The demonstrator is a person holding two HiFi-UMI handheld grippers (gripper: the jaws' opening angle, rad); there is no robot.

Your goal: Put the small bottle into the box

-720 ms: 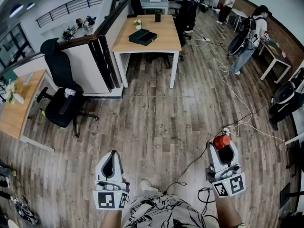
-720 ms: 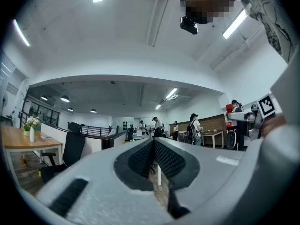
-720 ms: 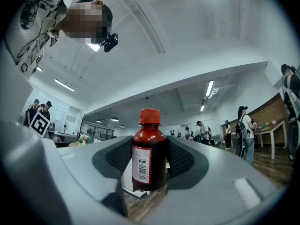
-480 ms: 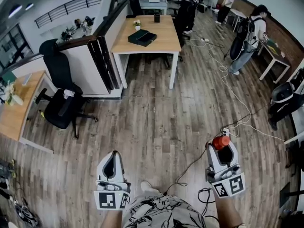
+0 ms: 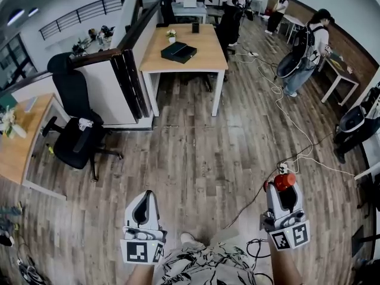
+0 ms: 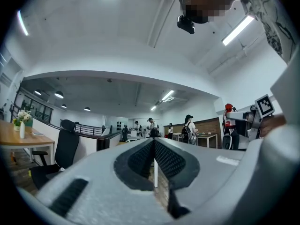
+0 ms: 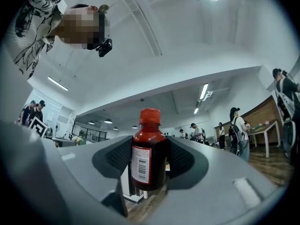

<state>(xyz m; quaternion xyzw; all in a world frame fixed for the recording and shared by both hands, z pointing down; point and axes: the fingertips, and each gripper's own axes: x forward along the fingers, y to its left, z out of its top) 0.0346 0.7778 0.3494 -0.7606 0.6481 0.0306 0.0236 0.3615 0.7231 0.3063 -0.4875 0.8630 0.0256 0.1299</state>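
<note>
A small dark bottle (image 7: 149,158) with a red cap (image 5: 284,180) and a white barcode label stands upright between the jaws of my right gripper (image 5: 282,190), which is shut on it at the lower right of the head view. My left gripper (image 5: 142,208) is held at the lower left with its jaws pressed together on nothing; in the left gripper view (image 6: 153,161) the pads meet. The dark box (image 5: 179,51) lies on the far wooden table (image 5: 202,46), well ahead of both grippers.
A black office chair (image 5: 76,140) stands left by a partition (image 5: 122,85). Cables (image 5: 291,129) trail over the wooden floor at right. A person with a backpack (image 5: 306,49) stands far right, others farther back. A small flower vase (image 5: 171,34) sits on the table.
The head view has advanced slightly toward the table; both grippers sit a little lower in the frame. The bottle stays gripped in the right gripper.
</note>
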